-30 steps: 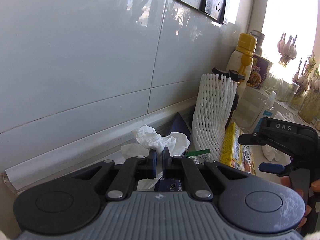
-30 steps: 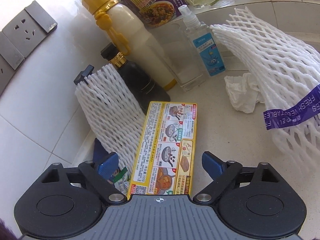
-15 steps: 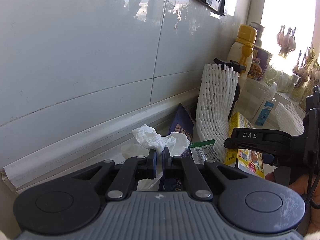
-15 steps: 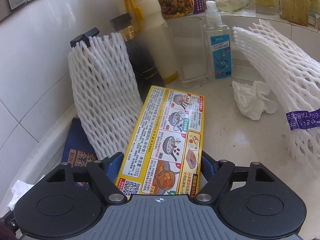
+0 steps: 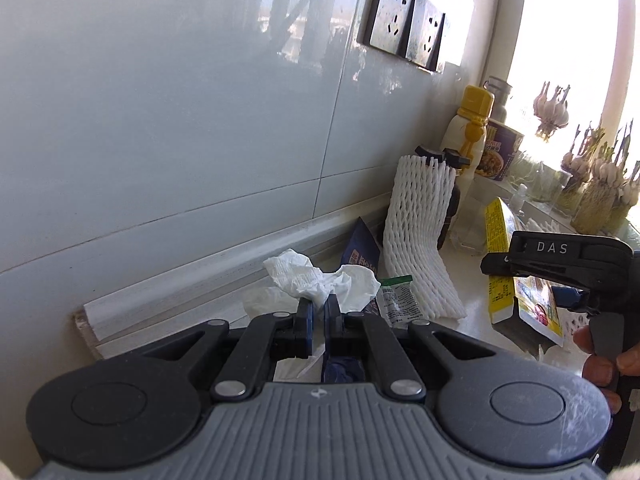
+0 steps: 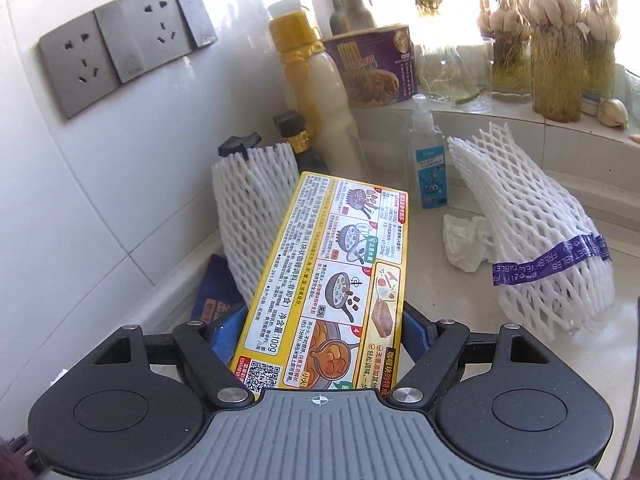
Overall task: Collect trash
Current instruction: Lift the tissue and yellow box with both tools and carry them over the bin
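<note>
My left gripper (image 5: pixel 317 316) is shut on a crumpled white tissue (image 5: pixel 316 280) near the wall's base. A dark blue packet (image 5: pixel 362 246) and a small green-topped sachet (image 5: pixel 398 298) lie just behind it. My right gripper (image 6: pixel 326 330) is shut on a yellow curry box (image 6: pixel 332 280) and holds it tilted up off the counter; the box (image 5: pixel 500 236) and gripper (image 5: pixel 560 280) also show at right in the left wrist view. A second crumpled tissue (image 6: pixel 466 242) lies on the counter.
A white foam net sleeve (image 5: pixel 420 240) leans on dark bottles. A larger foam net (image 6: pixel 536 240) with purple tape lies at right. A yellow-capped bottle (image 6: pixel 316 76), noodle cup (image 6: pixel 372 68), spray bottle (image 6: pixel 428 160) and garlic jars (image 6: pixel 556 64) stand behind. Wall sockets (image 6: pixel 120 44) are above.
My right gripper closed on the yellow box and lifted it off the counter, tilting it up. My left gripper stayed shut on the tissue and pulled back slightly.
</note>
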`<state>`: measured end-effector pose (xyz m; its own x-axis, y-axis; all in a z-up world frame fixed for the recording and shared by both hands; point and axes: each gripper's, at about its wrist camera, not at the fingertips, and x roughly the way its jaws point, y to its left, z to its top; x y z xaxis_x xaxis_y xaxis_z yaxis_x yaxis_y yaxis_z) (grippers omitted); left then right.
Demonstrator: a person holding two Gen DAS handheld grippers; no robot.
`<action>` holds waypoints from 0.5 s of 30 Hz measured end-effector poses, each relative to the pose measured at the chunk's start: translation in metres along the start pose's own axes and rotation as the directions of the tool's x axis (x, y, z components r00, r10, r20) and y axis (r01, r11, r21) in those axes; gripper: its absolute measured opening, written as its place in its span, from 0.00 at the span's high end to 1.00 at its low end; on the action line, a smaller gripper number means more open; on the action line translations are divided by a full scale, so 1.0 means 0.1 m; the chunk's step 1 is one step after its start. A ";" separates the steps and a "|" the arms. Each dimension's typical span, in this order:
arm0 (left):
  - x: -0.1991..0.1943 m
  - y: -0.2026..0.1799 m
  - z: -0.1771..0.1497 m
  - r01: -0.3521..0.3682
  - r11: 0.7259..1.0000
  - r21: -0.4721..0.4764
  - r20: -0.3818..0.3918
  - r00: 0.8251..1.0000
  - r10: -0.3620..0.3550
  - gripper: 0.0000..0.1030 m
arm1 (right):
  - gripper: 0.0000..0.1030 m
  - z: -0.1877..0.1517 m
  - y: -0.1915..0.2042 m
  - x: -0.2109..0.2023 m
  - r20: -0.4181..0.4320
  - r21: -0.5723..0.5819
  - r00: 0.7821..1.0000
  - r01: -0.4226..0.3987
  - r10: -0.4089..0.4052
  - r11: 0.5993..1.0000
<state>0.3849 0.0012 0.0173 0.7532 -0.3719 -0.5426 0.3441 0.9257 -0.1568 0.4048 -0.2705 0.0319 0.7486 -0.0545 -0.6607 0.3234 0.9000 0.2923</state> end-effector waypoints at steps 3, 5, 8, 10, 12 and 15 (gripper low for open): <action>-0.20 0.02 -0.04 -0.006 1.000 -0.003 0.004 1.000 0.006 0.96 | 0.22 -0.08 0.06 -0.22 -0.009 -0.019 1.000 -0.027 0.027 0.999; -0.32 0.03 -0.07 -0.004 1.000 -0.007 0.007 1.000 0.004 0.96 | 0.22 -0.16 0.12 -0.36 -0.018 -0.036 0.998 -0.054 0.053 0.998; -0.50 0.04 -0.14 -0.004 1.000 -0.005 0.010 1.000 0.004 0.96 | 0.22 -0.28 0.19 -0.55 -0.029 -0.068 0.995 -0.097 0.095 0.993; -0.61 0.06 -0.22 -0.012 1.000 0.004 0.011 1.000 0.012 0.96 | 0.22 -0.38 0.28 -0.69 -0.041 -0.097 0.991 -0.128 0.124 0.987; -0.70 0.08 -0.29 -0.019 1.000 0.009 0.012 1.000 0.019 0.96 | 0.22 -0.47 0.34 -0.79 -0.048 -0.121 0.988 -0.152 0.148 0.981; -0.86 0.14 -0.41 -0.029 1.000 0.010 0.015 0.999 0.029 0.96 | 0.22 -0.62 0.45 -0.97 -0.061 -0.156 0.980 -0.195 0.188 0.968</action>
<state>0.3020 0.0494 0.0276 0.7712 -0.3460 -0.5344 0.3278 0.9354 -0.1326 0.3115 -0.1979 0.0663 0.7591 0.1423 -0.6352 0.0766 0.9495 0.3042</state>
